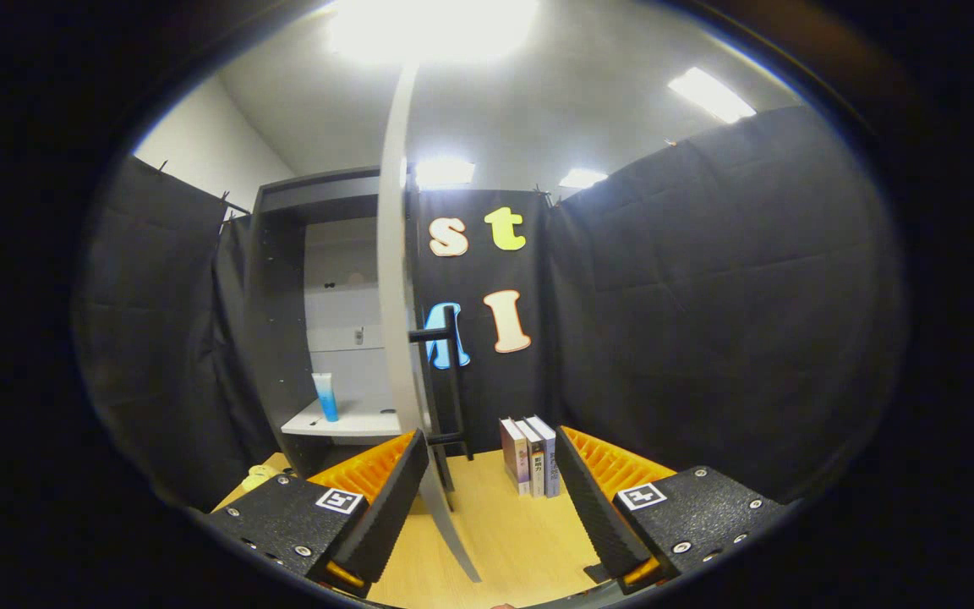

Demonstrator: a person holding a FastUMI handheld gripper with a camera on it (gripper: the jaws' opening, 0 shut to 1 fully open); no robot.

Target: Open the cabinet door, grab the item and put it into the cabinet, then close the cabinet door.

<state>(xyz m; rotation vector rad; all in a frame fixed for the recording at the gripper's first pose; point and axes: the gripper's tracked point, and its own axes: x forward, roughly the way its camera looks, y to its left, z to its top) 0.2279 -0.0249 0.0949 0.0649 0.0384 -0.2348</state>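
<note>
Gripper view puts the blue tube point(325, 397) upright on the cabinet shelf point(343, 421), inside the open cabinet point(280, 321) and beyond your left finger. If that tube is the item you were asked to stow, the placing step looks done; you cannot confirm from here that nothing else was meant.

Your cabinet door point(394, 338) stands swung out edge-on toward you, its pale edge running up between the fingers, closer to the left one. Its dark bar handle point(451, 381) sits on the face turned toward the books. So the door is open and the closing step is what remains.

Your gripper point(487, 499) holds nothing: the jaws are spread wide, with bare wooden table point(512, 533) between them. The left finger point(390, 499) lies right at the door's lower edge; whether it touches cannot be told.

Three books point(529, 457) stand upright just ahead of the right finger, near the handle. A small yellow object point(257, 478) lies on the table beside the cabinet's base, too small to identify.

To finish, you would likely push the door from its handle side back toward the cabinet.
</note>
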